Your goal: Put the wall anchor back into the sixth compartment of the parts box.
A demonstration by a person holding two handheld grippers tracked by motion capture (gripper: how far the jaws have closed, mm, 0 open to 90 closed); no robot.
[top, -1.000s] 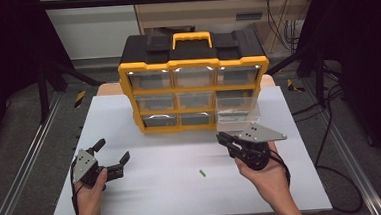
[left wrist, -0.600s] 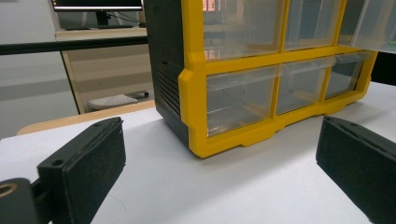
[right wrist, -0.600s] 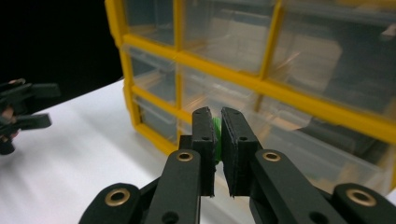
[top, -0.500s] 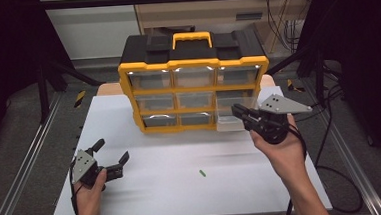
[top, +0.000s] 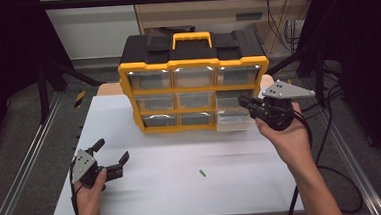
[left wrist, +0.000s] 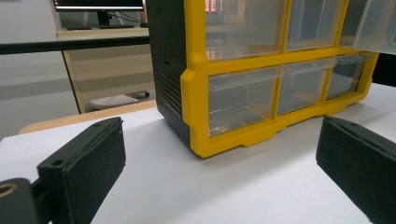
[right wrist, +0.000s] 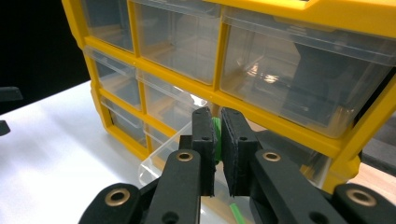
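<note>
The right gripper [right wrist: 216, 135] has its fingers clamped on a small green piece [right wrist: 215, 133] right above the pulled-out bottom-right drawer [top: 233, 121] of the yellow organizer [top: 195, 89], so next it probably just needs dropping in, while the left gripper [top: 110, 156] idles with fingers apart.

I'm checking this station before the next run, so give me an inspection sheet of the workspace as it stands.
Surface: white table, mostly bare.
Job's things: yellow and black drawer cabinet at the far side; its bottom right clear drawer is pulled out; a small green piece is pinched between the right gripper's pads.
Clutter: a second green piece lies loose on the table.
Grippers: left gripper open, empty, low over the near left; right gripper shut on the green piece above the open drawer.
Cables: black cable trails off the table's right edge.
Surroundings: dark metal frame, grey floor.
</note>
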